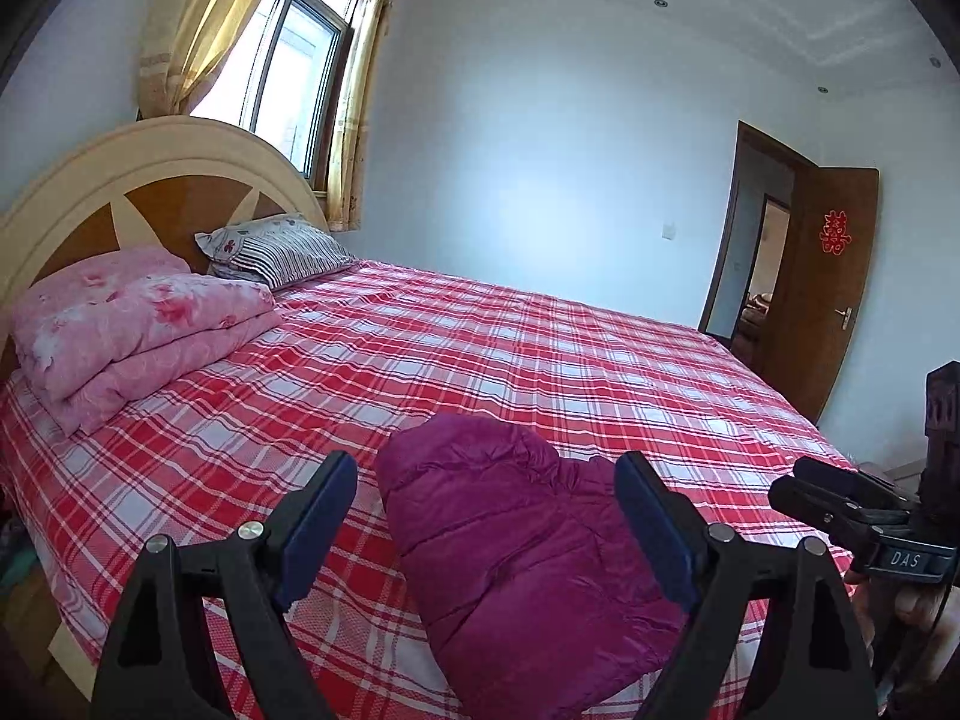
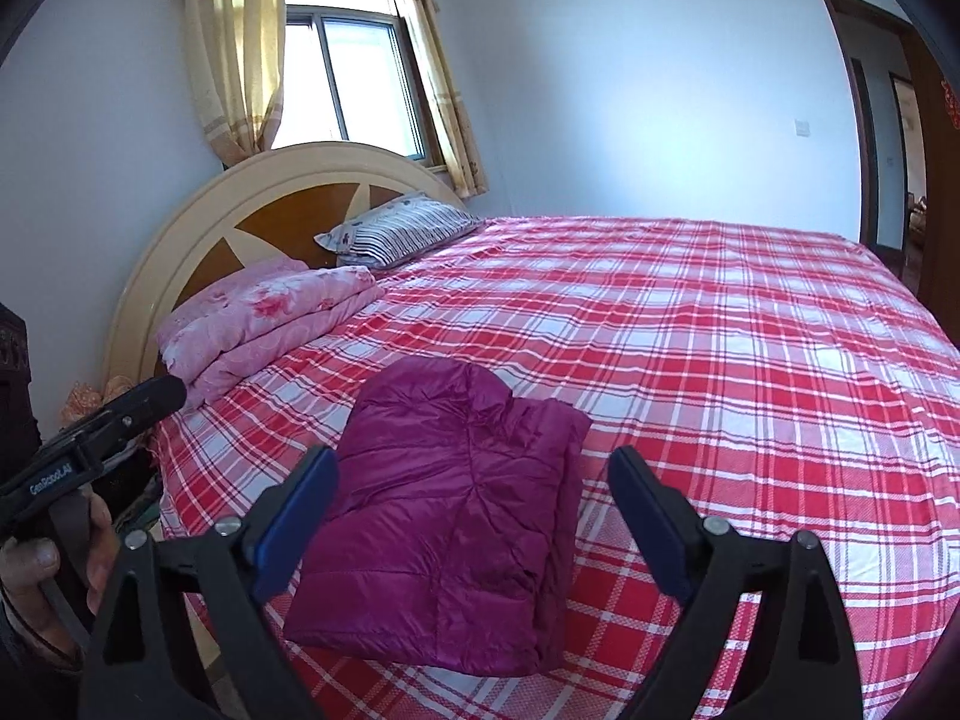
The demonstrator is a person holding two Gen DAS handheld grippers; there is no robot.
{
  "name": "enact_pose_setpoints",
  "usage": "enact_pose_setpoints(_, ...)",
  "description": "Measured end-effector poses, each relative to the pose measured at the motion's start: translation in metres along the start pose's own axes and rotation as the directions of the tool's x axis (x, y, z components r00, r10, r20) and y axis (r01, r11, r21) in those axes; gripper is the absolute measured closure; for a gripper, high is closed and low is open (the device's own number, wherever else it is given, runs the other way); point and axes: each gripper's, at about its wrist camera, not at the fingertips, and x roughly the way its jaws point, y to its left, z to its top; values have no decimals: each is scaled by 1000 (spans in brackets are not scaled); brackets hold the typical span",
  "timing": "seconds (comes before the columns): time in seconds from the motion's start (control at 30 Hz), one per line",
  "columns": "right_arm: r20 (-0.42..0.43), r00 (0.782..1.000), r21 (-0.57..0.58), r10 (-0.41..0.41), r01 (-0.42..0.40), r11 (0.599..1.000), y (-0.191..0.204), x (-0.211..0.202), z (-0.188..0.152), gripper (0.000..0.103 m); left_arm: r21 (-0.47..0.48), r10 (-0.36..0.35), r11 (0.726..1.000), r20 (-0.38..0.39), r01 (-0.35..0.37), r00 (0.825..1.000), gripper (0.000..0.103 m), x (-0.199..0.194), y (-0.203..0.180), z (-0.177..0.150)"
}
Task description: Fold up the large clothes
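Both jaws wide, empty: left gripper (image 1: 486, 525), right gripper (image 2: 474, 516). Purple jacket (image 2: 447, 510) folded on bed (image 2: 750, 372); puffy, may spring open. Far-side layers seemingly loose.

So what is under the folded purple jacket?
The purple jacket lies on the red plaid sheet, which shows all around it. The sheet directly beneath is covered, so anything there cannot be seen.

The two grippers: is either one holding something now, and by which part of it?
Nothing is held. The left gripper and right gripper are open above the folded purple jacket on the bed.
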Motion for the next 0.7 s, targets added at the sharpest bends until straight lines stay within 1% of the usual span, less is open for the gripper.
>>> enact_pose_setpoints(0.23, 22, 1000, -14, -1, 1, 1000, 5, -6, -1, 6, 11, 20, 1000, 15, -20, 1000, 15, -5, -1, 0)
enact_pose_setpoints(0.7, 46, 999, -15, -12, 13, 1000, 5, -12, -3, 4, 23, 25, 999, 2, -25, 1000, 15, -1, -4, -2)
